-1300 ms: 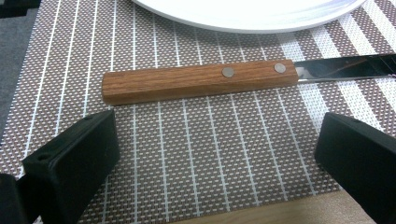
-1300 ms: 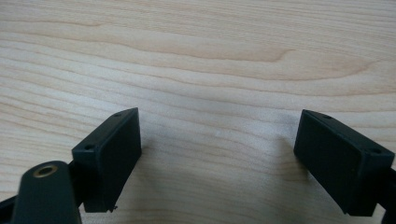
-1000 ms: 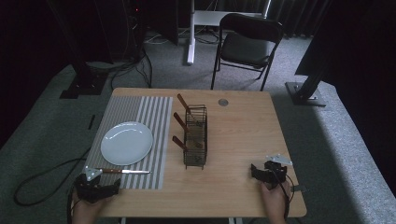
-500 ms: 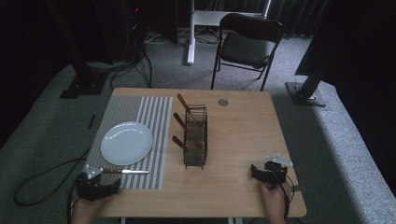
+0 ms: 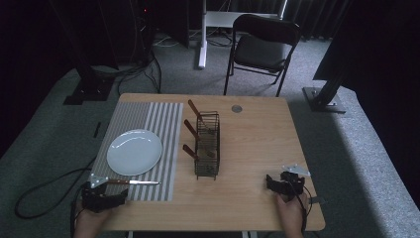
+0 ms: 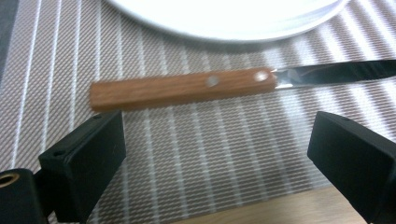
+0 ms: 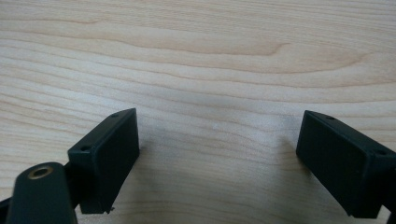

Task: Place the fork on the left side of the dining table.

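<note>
Tongs: left tongs (image 6: 217, 154) spread just short of knife (image 6: 182, 88); right tongs (image 7: 219, 158) spread, low over table (image 7: 210, 56).

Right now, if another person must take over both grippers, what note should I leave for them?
Left gripper: open, empty, low over the striped mat, jaws just short of the knife.
Right gripper: open, empty, on bare table near the right front corner.
Knife: flat on the mat, wooden handle toward the left gripper, blade pointing right, beside the white plate.
Wire rack: mid-table, already holding three wooden-handled pieces.
Done: nothing gripped yet.
Left: probably close on the knife handle and carry it to the rack.
</note>
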